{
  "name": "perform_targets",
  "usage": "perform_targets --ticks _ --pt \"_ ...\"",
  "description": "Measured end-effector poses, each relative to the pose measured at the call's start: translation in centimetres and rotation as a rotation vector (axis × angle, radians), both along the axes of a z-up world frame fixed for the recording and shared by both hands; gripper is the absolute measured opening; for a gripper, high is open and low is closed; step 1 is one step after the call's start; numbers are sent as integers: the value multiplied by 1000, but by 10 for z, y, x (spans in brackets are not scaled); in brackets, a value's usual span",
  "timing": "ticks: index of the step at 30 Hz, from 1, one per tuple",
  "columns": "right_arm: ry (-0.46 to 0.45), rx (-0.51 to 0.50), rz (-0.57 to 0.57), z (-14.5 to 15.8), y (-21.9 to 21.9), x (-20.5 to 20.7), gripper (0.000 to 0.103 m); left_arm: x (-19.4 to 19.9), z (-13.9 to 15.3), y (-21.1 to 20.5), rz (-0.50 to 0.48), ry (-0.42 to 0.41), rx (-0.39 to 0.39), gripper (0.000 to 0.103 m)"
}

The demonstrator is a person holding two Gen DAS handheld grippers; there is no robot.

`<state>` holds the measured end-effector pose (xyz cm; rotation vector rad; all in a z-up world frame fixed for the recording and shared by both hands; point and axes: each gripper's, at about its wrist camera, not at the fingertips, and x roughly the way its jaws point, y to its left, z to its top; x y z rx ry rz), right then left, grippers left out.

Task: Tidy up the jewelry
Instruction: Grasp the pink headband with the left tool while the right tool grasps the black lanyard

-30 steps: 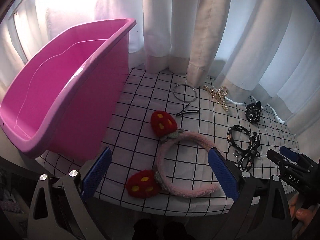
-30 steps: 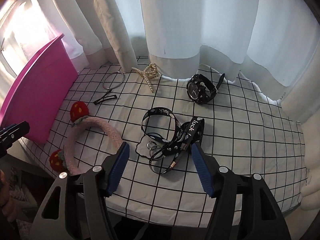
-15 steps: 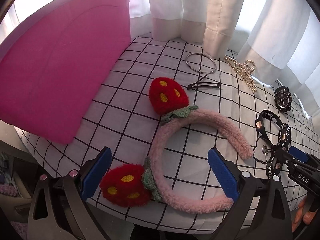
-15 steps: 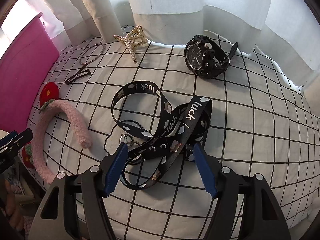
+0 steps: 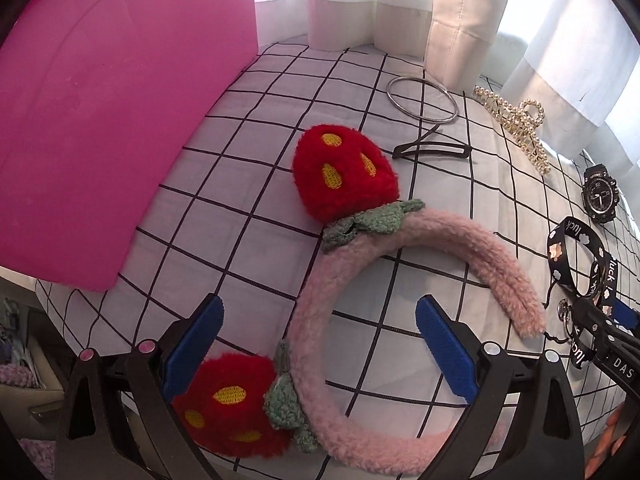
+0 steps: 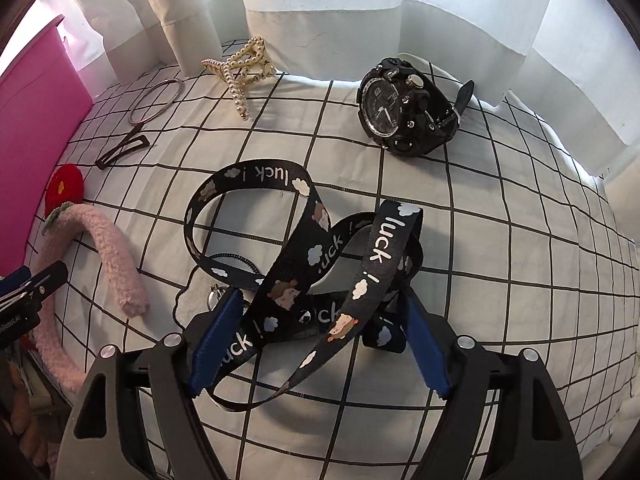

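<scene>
Two blue-padded fingers of the left tongs (image 5: 320,340) stand wide apart and released in the left wrist view, straddling the near arc of a fluffy pink headband (image 5: 400,456); neither pad touches it. One red strawberry puff (image 5: 228,412) sits just beside the left pad, the other (image 5: 344,172) lies farther up the checked tabletop (image 5: 240,208). A pink bin (image 5: 100,120) stands at the left; only its outer wall shows, so its contents cannot be told. Beyond lie a metal bangle (image 5: 422,100), a dark hair clip (image 5: 432,148), a pearl claw clip (image 5: 516,128) and a black watch (image 5: 600,194).

In the right wrist view, the right tongs (image 6: 320,336) are opening, with a bunched black lanyard (image 6: 312,264) printed "luck!" and little clouds lying between the pads, which do not press on it. Its loops sprawl up the tabletop toward the watch.
</scene>
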<state>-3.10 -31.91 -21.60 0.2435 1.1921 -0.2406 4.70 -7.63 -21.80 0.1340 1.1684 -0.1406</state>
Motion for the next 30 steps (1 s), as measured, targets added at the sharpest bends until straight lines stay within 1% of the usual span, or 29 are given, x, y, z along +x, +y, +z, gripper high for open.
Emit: perform_targets --ticks 1,5,9,11,13,15,17,18,19,20,21,22,23,24,25,26,27,28,30 --pt "-1 8 -8 -1 -2 0 80 2 -3 -1 -1 4 4 95" --pt "-7 9 -4 -2 -2 2 83 4 -13 -1 2 10 25 96" --pt "-18 4 -3 -1 -2 1 83 8 -16 2 19 2 -8 97" --pt "-9 -29 18 -2 2 0 82 8 -16 3 20 3 -21 95" --pt "-17 -20 11 -2 2 -2 82 7 -14 1 9 -3 -22 90" --pt "-18 -28 13 -1 4 -3 82 3 -10 -3 -9 -15 -22 74" --pt "-22 -26 14 0 5 -4 79 -1 -7 -7 -22 -19 -24 66" --pt "-25 -26 22 2 6 -5 74 -2 -7 -8 -23 -19 -27 63" --pt "-32 -26 34 3 8 -6 64 -1 -6 -10 -22 -19 -30 61" --pt "-41 -33 48 5 10 -8 56 -3 -4 -7 -20 -21 -31 56" --pt "-46 -31 59 6 12 -8 47 -3 -3 -6 -16 -22 -31 49" --pt "-50 -30 67 6 14 -8 41 -5 -1 -4 -9 -24 -30 45" --pt "-54 -29 71 7 15 -9 39 -4 0 -2 -1 -24 -31 35" --pt "-58 -30 74 7 17 -8 37 -4 1 0 6 -24 -32 23" --pt "-62 -33 75 7 18 -8 36 -3 1 1 8 -20 -37 19" --pt "-68 -29 76 7 18 -9 35 -3 1 2 6 -16 -39 18" --pt "-77 -22 81 8 18 -10 32 -1 1 2 1 -15 -32 17" --pt "-86 -18 88 9 19 -10 14 -2 1 2 -5 -17 -20 17" --pt "-100 -45 95 14 23 -11 3 -5 2 3 -5 -14 -20 15"
